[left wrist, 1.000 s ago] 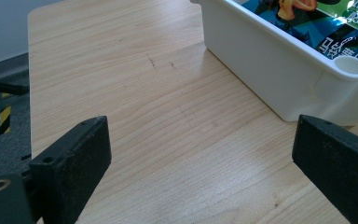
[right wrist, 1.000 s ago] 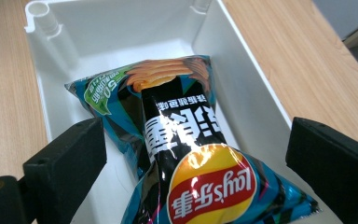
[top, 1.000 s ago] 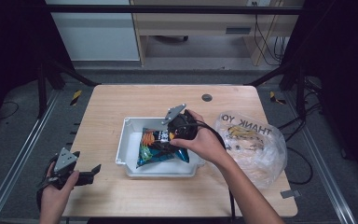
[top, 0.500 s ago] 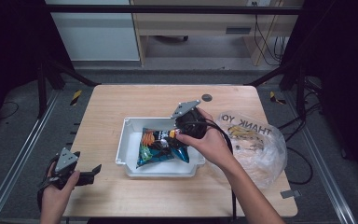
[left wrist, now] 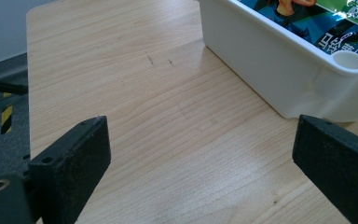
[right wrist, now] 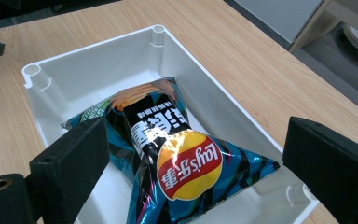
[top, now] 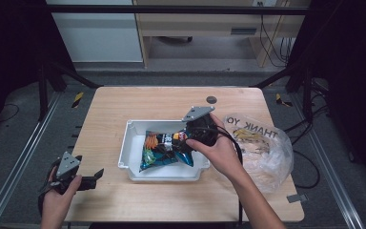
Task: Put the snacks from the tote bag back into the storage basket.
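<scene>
1. Right gripper (right wrist: 193, 154) hangs over the chip bag (right wrist: 168, 158), jaws spread wide, holding nothing.
2. Bag lies inside the white bin (top: 133, 143) mid-table.
3. Left gripper (top: 93, 179) rests wide apart near the table's front corner.
4. Risk: slick, puffy foil may slip or crush (a seam pinch seems safer).
5. Bin: hard, smooth plastic; table (top: 124, 105): matte wood grain.

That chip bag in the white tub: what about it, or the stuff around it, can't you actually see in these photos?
- Chip bag: its lower end is cut off by the bottom edge in the right gripper view; in the high view the right gripper and hand cover its right side.
- Tub: cut off by the frame edge in the left gripper view.
- Plastic bag: contents too blurred in the high view.
</scene>
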A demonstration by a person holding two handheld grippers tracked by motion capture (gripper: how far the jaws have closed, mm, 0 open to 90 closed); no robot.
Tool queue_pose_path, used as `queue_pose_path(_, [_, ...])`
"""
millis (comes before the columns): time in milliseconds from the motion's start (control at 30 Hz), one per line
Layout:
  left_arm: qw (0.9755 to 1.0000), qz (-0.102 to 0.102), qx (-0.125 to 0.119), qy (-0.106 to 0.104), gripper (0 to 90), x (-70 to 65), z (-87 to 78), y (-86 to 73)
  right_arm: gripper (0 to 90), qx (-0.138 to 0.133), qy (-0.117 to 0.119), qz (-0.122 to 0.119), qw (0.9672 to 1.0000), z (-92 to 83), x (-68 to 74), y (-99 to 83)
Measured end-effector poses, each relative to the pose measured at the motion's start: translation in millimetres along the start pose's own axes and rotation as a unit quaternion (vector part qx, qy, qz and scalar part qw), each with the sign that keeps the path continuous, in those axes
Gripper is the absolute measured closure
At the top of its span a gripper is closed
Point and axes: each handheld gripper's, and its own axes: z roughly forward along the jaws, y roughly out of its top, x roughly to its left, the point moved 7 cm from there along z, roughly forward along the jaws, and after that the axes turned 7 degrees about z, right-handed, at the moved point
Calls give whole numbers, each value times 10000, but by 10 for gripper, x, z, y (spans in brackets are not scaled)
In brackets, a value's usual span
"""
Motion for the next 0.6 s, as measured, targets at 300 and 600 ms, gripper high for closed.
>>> queue_pose_path(300, [10000,-19,11,17,38,4,-2,-6,76,-286,-206,238,9991,-186,-58,14])
queue_pose_path(600, [10000,-56,18,65,38,22,-21,-22,75,-390,-419,410,9975,-401,-140,-96])
